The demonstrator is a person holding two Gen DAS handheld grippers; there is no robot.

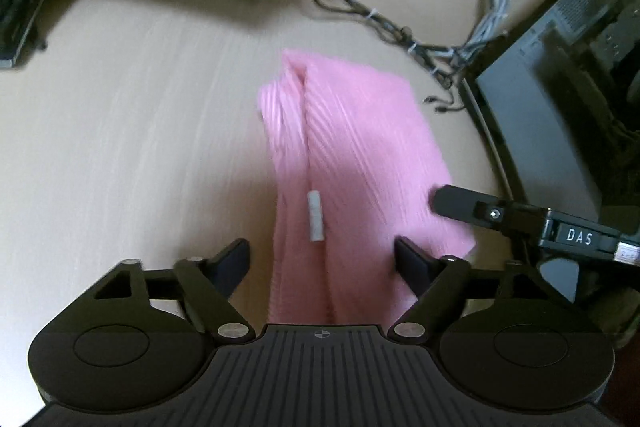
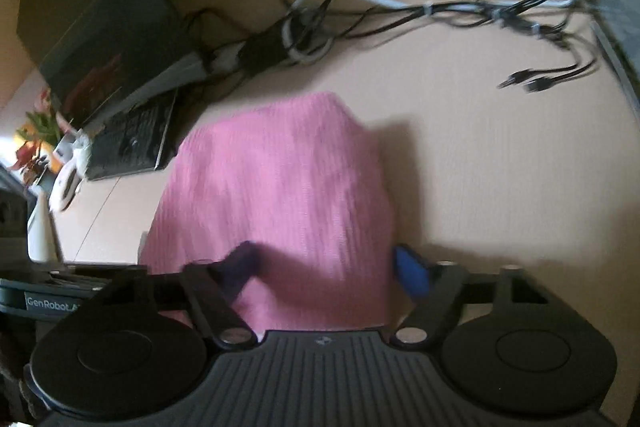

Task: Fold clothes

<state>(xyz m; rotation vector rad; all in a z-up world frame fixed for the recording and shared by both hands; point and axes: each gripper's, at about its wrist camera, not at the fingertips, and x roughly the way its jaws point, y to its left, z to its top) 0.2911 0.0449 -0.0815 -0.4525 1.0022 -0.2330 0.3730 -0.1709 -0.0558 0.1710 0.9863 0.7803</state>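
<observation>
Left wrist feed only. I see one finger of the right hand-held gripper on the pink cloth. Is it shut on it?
Observer: No. The right hand-held gripper is open, with the pink cloth between its fingers.
Operator: Anything to the left of the cloth there?
Observer: A white cone stands off to the left, apart from the cloth.
Operator: Anything else?
Observer: Orange-red flowers sit beyond the keyboard.

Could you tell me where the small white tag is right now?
In the left wrist view, the white tag lies on the pink garment, along its central fold.
</observation>
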